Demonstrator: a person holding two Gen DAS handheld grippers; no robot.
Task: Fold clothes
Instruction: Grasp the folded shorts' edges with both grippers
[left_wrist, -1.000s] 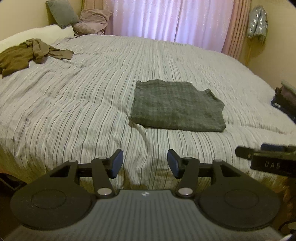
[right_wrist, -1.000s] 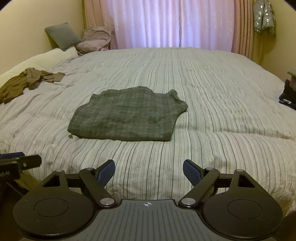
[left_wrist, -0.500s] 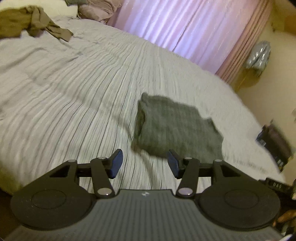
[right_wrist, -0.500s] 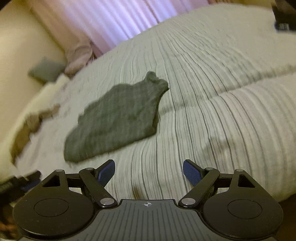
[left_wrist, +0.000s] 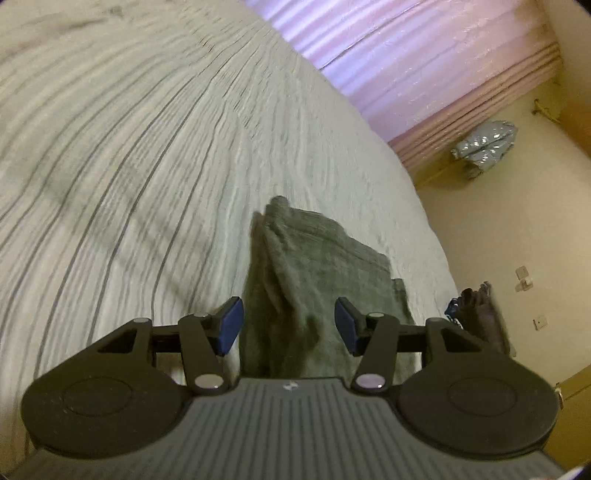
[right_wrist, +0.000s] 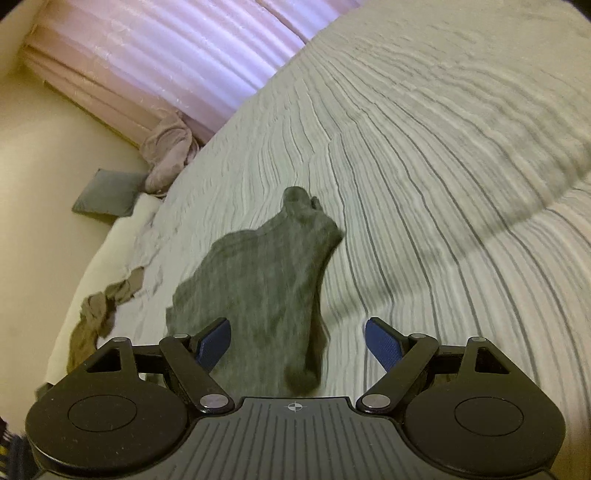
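Presently, the folded grey-green garment (left_wrist: 314, 280) lies flat on the striped bed (left_wrist: 129, 166), toward the bed's near edge, with bare bedding on every side of it that shows. Both views are tilted and somewhat blurred.

Left tool (left_wrist: 289, 325): released, jaws standing apart, blue pads (left_wrist: 231, 325) clear of the cloth. It hangs over one short end of the garment, which fills the gap between the pads in the left wrist view. Whether the pads touch the fabric cannot be told with certainty; no cloth is pinched.

Right tool (right_wrist: 297, 345): released, jaws wider apart, nothing between the pads but the view of the garment's (right_wrist: 258, 280) opposite end and the bedding beside it. The cloth's edge runs down the middle of the gap.

Elsewhere: a crumpled brown garment (right_wrist: 99, 314) lies near the bed's far side edge, well apart from the grey-green one. A grey cushion (right_wrist: 105, 192) and a pink bundle (right_wrist: 168, 155) sit at the bed's far corner, below the pink curtains (right_wrist: 166, 48).
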